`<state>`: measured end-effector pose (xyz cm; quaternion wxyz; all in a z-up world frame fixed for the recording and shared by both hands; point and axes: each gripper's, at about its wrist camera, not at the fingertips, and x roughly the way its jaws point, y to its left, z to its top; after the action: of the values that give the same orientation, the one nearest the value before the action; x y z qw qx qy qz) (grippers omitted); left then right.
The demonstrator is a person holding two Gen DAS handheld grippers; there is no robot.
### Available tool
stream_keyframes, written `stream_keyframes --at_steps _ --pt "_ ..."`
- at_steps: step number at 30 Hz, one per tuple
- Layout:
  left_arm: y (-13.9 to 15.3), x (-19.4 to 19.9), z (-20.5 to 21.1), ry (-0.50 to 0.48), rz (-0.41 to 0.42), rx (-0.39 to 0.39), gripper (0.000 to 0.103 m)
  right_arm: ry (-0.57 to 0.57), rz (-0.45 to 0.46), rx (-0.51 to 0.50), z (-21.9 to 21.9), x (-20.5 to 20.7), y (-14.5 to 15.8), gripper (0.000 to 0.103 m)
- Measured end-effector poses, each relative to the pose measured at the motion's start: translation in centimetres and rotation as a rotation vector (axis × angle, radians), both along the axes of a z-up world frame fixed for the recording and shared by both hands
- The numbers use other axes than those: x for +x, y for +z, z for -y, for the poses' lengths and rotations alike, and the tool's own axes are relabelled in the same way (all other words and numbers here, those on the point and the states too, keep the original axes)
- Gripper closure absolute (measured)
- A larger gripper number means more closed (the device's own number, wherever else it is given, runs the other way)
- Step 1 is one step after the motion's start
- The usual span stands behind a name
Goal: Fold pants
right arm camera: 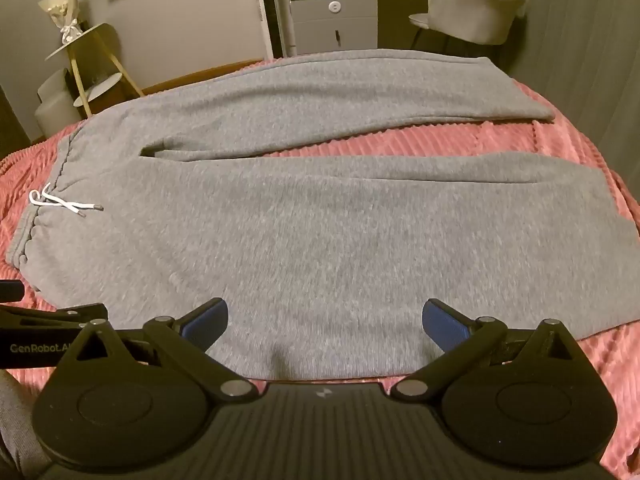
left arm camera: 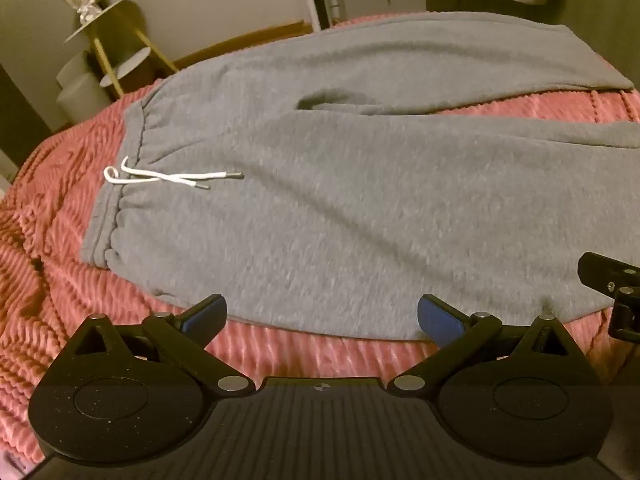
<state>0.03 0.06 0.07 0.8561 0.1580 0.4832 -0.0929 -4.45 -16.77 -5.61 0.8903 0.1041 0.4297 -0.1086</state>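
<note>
Grey fleece sweatpants [right arm camera: 320, 232] lie spread flat on the pink ribbed bedspread [left arm camera: 60, 216], waistband [left arm camera: 116, 200] to the left with the white drawstring [left arm camera: 168, 178] loose on top, both legs running off to the right with a strip of bedspread showing between them; near leg [right arm camera: 400, 240] is closest to both grippers, far leg [right arm camera: 340, 92] sits toward the far edge of the bed. Left gripper [left arm camera: 322, 316] released, jaws spread wide, hovering at the near hem edge close to the waist end, nothing between the pads. Right gripper [right arm camera: 325, 320] also released and wide, over the near leg's lower edge further toward the cuff, empty. Handling guess: thick soft knit, light to moderate weight, no stiffness, so it will drape and sag between two pinch points, and the fleece should grip the blue pads fine, low slip risk. Ribbed bedspread is also soft, so a deep pinch could grab it along with the pants. Best bet is to pinch the near side seam at waist corner and near cuff, lift both together, carry over onto the far leg. Keep the drawstring out of the fold. No containers in play; the grey cabinet [right arm camera: 334, 24] at the back is shut, contents unknown
</note>
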Motion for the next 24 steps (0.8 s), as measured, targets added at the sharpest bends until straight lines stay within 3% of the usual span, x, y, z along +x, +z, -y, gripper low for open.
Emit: stream_keyframes --at_steps 24 --pt "-0.6 0.3 -0.2 0.009 -0.025 0.014 0.0 -0.004 -0.013 -0.002 -0.2 0.4 -0.4 0.0"
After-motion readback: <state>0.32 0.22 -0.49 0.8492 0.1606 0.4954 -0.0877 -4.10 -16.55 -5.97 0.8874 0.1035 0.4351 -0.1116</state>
